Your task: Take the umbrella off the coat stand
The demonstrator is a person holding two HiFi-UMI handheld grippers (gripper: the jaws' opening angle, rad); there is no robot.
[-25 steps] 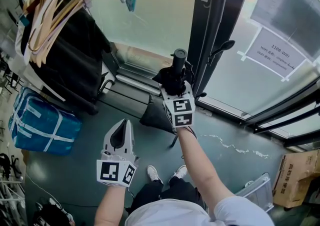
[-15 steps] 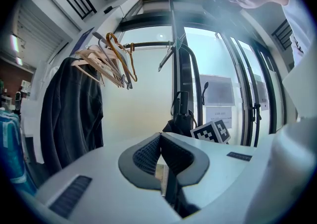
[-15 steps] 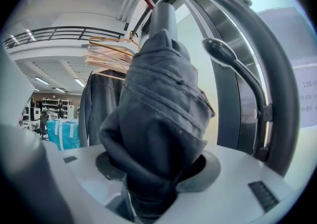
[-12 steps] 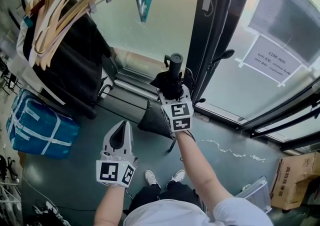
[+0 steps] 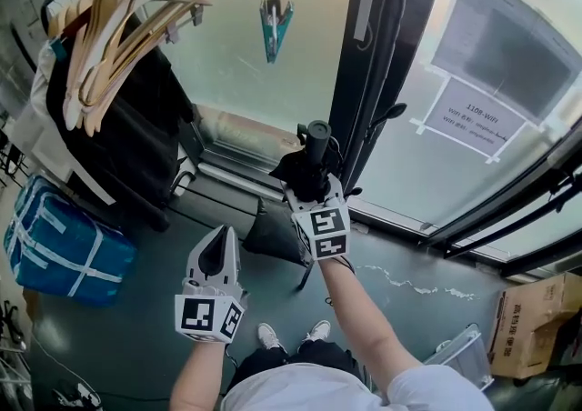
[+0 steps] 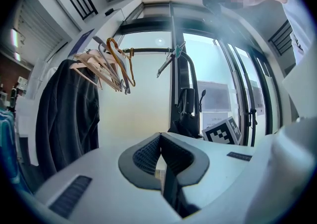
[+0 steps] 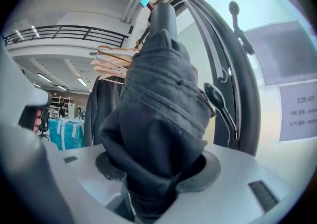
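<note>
A folded black umbrella point(image 5: 309, 164) with a round black handle point(image 5: 317, 132) stands upright beside the black coat stand point(image 5: 364, 73). My right gripper point(image 5: 310, 185) is shut on its bunched fabric. In the right gripper view the umbrella point(image 7: 158, 109) fills the space between the jaws of that gripper point(image 7: 157, 171), with the stand's pole point(image 7: 237, 84) and a hook point(image 7: 217, 98) just to its right. My left gripper point(image 5: 219, 250) hangs lower and to the left, shut on nothing. The left gripper view shows its pads point(image 6: 159, 151) meeting at the tip, the umbrella point(image 6: 187, 114) far ahead.
A clothes rail with wooden hangers point(image 5: 118, 27) and a dark coat point(image 5: 127, 136) stands at the left, over a blue bag point(image 5: 64, 241). Glass panels with a paper notice point(image 5: 482, 118) lie behind the stand. A dark bag point(image 5: 273, 232) lies at its foot, a cardboard box point(image 5: 532, 323) far right.
My right gripper has risen a little with the umbrella held in it, alongside the stand. The left gripper has stayed where it was.
</note>
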